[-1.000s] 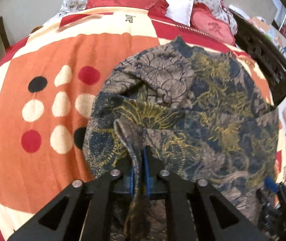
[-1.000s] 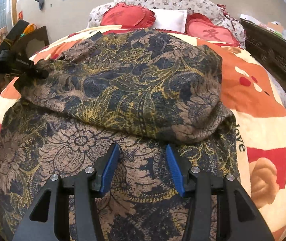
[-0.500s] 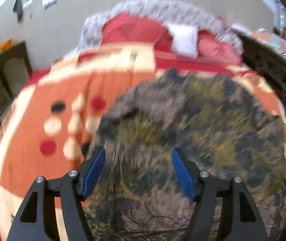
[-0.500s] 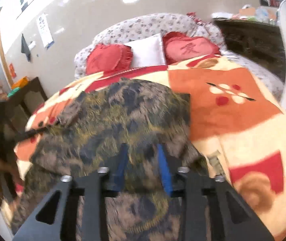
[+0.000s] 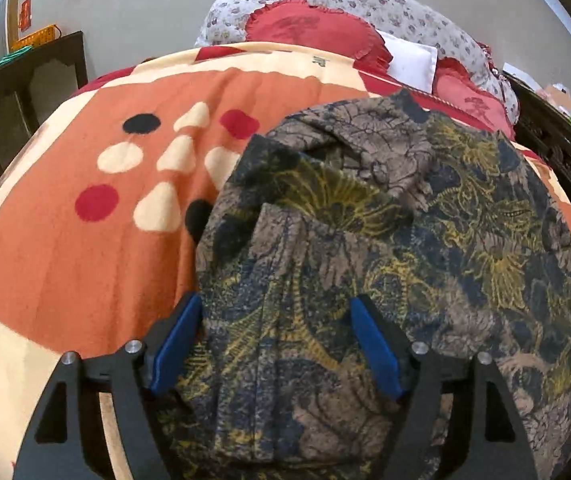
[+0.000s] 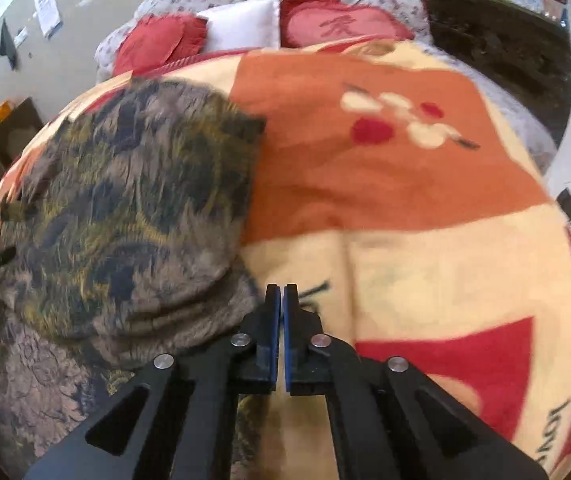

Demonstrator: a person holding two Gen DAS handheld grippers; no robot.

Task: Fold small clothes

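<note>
bare blanket (image 6: pixel 385 184) right of the folded garment (image 6: pixel 133 208) lies open; pillows (image 6: pixel 245 30) block the far end.

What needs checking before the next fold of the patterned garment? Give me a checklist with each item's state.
1. Left gripper free of cloth: ok. Its jaws have just been opening and stand wide over the patterned garment, pads not pressing it.
2. Right gripper ready to pick: not ok. It has just closed, with nothing between its pads, beside the garment's right edge over the blanket.
3. First fold in place: ok. The folded layer lies on top of the garment.
4. Folded layer smooth: not ok. It bunches into wrinkles near the far end.
5. Edges lined up: cannot tell; the right wrist view is blurred.
6. Garment fully on the blanket: cannot tell; its near part runs out of frame.
</note>
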